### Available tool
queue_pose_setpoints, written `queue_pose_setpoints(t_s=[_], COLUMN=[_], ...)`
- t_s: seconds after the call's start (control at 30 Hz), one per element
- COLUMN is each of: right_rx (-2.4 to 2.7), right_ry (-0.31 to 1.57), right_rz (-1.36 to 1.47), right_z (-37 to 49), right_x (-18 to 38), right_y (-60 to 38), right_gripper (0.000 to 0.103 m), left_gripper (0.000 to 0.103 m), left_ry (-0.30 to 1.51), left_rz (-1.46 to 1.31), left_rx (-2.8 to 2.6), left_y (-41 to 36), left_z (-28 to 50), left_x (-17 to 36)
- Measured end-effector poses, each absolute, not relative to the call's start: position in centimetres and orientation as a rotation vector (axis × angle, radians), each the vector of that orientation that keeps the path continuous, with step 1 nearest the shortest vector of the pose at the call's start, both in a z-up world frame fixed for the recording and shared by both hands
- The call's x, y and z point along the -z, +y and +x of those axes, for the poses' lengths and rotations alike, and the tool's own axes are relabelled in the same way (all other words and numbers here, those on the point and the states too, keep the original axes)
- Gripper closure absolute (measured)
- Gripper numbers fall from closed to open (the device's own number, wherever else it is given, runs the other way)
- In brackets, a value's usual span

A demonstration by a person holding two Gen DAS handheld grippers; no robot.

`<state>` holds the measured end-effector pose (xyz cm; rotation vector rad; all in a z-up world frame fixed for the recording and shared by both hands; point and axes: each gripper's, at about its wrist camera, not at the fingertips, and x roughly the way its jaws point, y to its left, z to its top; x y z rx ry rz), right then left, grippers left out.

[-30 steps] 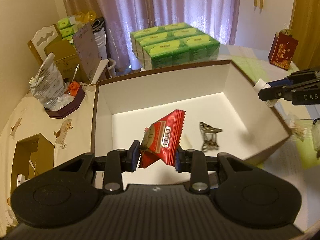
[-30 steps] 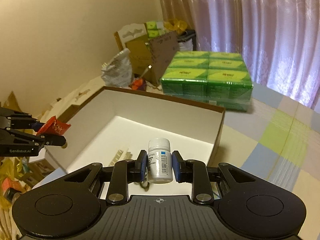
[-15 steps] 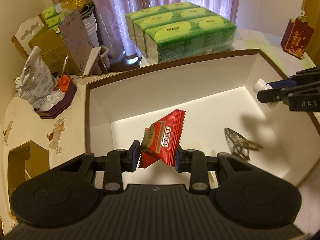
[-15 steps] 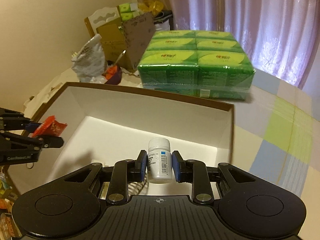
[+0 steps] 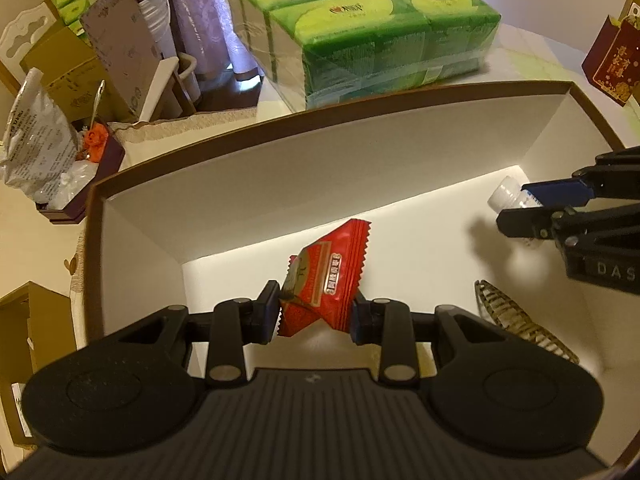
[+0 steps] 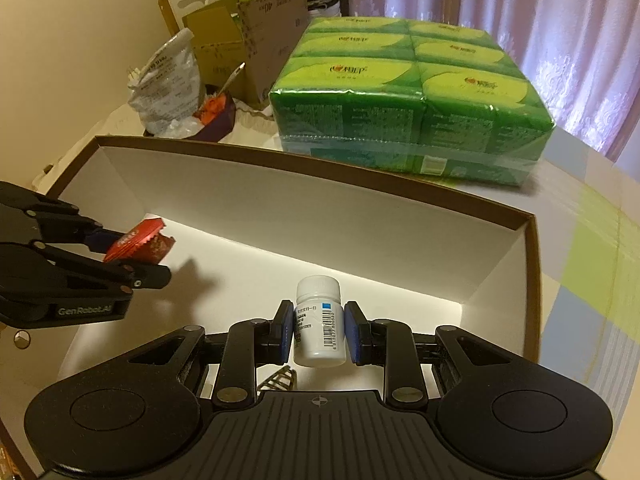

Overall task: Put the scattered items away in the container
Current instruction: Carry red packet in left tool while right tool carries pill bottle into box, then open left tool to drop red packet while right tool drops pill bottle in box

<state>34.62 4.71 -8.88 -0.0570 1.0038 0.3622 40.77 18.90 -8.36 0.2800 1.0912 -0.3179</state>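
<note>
A white box with a brown rim [image 5: 280, 128] [image 6: 312, 168] fills both views. My left gripper [image 5: 314, 312] is shut on a red snack packet [image 5: 326, 280], held over the left part of the box floor; from the right wrist view the packet [image 6: 138, 242] shows in that gripper [image 6: 136, 258]. My right gripper [image 6: 318, 330] is shut on a white pill bottle [image 6: 319, 322] above the box's right side; the bottle's cap [image 5: 506, 198] also peeks out in the left wrist view. A striped hair clip [image 5: 516, 326] [image 6: 280, 380] lies on the box floor.
A wrapped green block of tissue packs [image 5: 360, 28] [image 6: 408, 100] stands behind the box. A small dark tray with a crumpled bag [image 5: 36, 144] [image 6: 168, 84] and cardboard boxes sit at the back left. A red gift bag [image 5: 612, 64] stands at the far right.
Both grippers have moved forward and down into the box, each still holding its item. The box now fills more of both views.
</note>
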Motion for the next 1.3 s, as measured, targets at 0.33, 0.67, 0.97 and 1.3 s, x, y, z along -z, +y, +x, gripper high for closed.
queue_pose_setpoints(t_s=[0.33, 0.67, 0.97, 1.3], right_rx=[-0.358, -0.36, -0.411, -0.398], right_ry=[1.016, 0.967, 0.891, 0.881], right_rz=[-0.061, -0.051, -0.119, -0.122], right_z=[35.3, 35.1, 33.2, 30.2], right_x=[9.5, 8.9, 6.9, 5.2], right_y=[5.2, 5.1, 5.9, 5.8], right_gripper=[0.073, 0.069, 0.009, 0.0], left_gripper=[0.058, 0.033, 0.02, 0.006], left_ry=[1.064, 1.036, 0.996, 0.977], left_rz=[0.289, 0.281, 0.242, 0.215], left_rx=[0.325, 0.316, 0.279, 0.216], left_y=[18.3, 18.2, 18.9, 19.7], left_z=[41.4, 41.0, 40.0, 38.1], left_x=[8.4, 7.2, 5.1, 3.0])
